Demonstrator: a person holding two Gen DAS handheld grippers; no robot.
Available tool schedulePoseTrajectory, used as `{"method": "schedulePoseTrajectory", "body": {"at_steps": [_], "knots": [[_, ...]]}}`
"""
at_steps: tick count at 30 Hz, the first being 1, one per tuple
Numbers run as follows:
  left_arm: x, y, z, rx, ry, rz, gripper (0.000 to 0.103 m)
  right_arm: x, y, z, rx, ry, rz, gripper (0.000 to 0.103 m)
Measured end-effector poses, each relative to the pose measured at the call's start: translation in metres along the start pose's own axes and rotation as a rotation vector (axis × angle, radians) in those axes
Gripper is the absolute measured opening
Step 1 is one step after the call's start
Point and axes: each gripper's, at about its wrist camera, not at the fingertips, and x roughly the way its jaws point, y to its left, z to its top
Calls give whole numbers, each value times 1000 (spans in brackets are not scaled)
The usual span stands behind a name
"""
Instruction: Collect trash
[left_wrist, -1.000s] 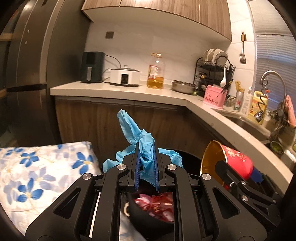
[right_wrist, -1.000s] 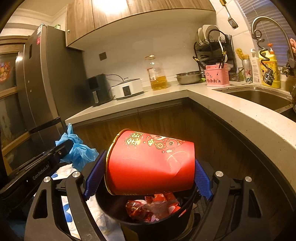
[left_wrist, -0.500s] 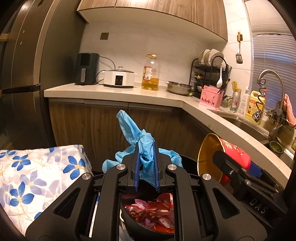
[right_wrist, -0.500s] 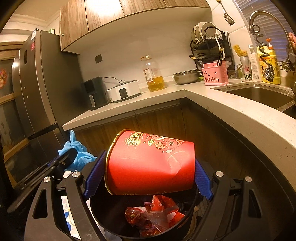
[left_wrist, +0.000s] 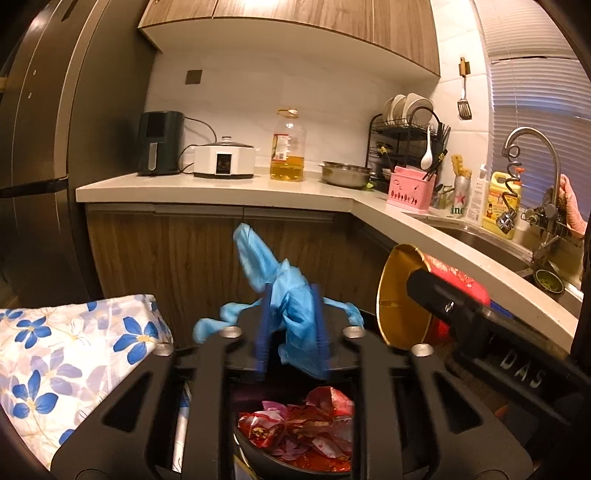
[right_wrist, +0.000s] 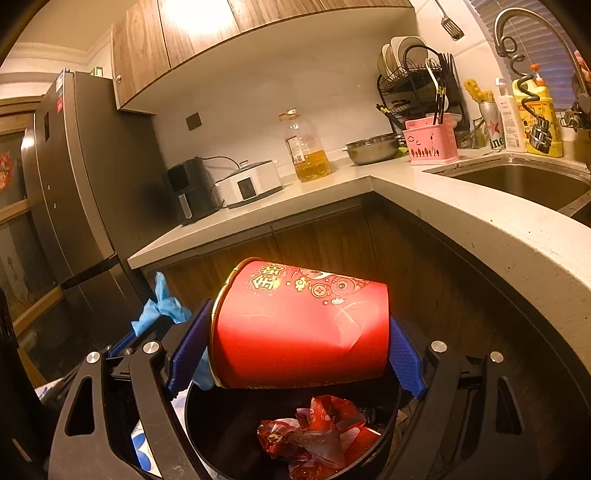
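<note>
Both cameras sit just behind their grippers, looking slightly downward across a black bin (left_wrist: 258, 456) toward the corner counter (left_wrist: 221, 186). The left view faces the counter's back run squarely; the right view, close beside it, looks from nearer the sink (right_wrist: 517, 182) edge. Both share the bin (right_wrist: 207, 424), counter (right_wrist: 258, 225), glove (left_wrist: 291, 306) and cup (right_wrist: 303, 328).

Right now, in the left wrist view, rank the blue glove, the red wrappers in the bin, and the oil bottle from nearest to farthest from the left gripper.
1. Blue glove: between the left gripper's opening jaws.
2. Red wrappers: just below, in the bin.
3. Oil bottle: far counter.
</note>
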Motion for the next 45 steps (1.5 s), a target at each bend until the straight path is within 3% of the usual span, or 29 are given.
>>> {"method": "schedulePoseTrajectory", "body": {"at_steps": [1,6,15,23,33,45], "knots": [[0,1,0,-5,-1,0,60,1,0,1,10,4,9,83],[-4,3,-4,-14,-29,-5,85,9,-6,2,74,30,35,85],[-2,6,-8,-5,10,3,93,2,-10,-1,75,31,-5,87],[-29,34,-16,-31,44,115,97,-23,12,-17,-48,27,-88,96],[-104,63,-30,-63,61,259,97,-73,52,-39,-171,43,-124,98],[-209,65,-44,-47,37,312,98,-151,83,-68,-214,62,-131,98]]}}
